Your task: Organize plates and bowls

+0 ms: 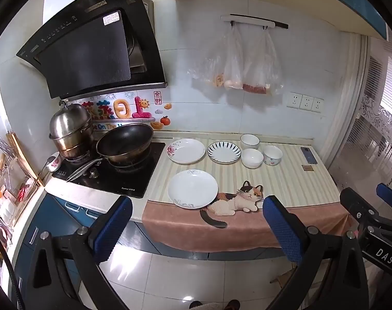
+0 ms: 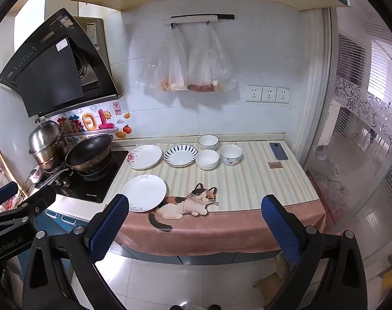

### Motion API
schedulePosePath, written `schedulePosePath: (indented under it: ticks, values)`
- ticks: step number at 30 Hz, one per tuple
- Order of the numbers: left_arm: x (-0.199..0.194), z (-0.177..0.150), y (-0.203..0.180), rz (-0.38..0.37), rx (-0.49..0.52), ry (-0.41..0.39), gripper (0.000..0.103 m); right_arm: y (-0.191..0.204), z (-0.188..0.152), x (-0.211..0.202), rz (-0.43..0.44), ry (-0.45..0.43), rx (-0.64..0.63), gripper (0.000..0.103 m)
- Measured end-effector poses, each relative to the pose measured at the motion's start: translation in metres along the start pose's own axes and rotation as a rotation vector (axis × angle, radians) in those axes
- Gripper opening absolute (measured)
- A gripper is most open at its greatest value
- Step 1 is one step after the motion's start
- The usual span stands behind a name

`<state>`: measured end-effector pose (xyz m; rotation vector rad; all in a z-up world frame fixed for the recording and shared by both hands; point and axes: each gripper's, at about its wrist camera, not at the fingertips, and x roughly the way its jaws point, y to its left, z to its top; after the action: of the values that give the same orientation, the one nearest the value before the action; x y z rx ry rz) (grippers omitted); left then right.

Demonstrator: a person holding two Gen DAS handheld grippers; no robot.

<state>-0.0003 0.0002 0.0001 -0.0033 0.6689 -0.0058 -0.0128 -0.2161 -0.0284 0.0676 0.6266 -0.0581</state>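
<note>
On the striped counter mat [image 1: 286, 180] [image 2: 260, 183] lie a plain white plate [image 1: 193, 188] [image 2: 143, 192] at the front, a floral plate [image 1: 186, 150] [image 2: 144, 156] and a blue-striped plate [image 1: 224, 152] [image 2: 180, 155] behind it. Three bowls stand to their right: a white one at the back [image 1: 250, 141] [image 2: 208, 142], a white one in front [image 1: 252, 157] [image 2: 206, 159], and a patterned one [image 1: 272, 155] [image 2: 230, 154]. My left gripper [image 1: 197, 230] and right gripper [image 2: 194, 228] are open and empty, held in front of the counter edge, away from the dishes.
A stove [image 1: 110, 173] with a black wok [image 1: 125, 143] and steel pot [image 1: 70, 129] sits left of the mat. A phone [image 2: 278, 151] and a small card [image 2: 275, 165] lie at the right. Plastic bags [image 2: 190, 64] hang on the wall. A glass door [image 2: 363, 155] stands right.
</note>
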Motion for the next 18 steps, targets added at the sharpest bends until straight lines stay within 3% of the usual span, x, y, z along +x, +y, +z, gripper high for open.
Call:
schedulePosePath:
  ticks: [18]
  values:
    - [0.0004,-0.0019,-0.0039,0.012,0.013,-0.006,0.103,0.0009,0.0006,-0.0035,-0.001,-0.011,-0.001,0.103]
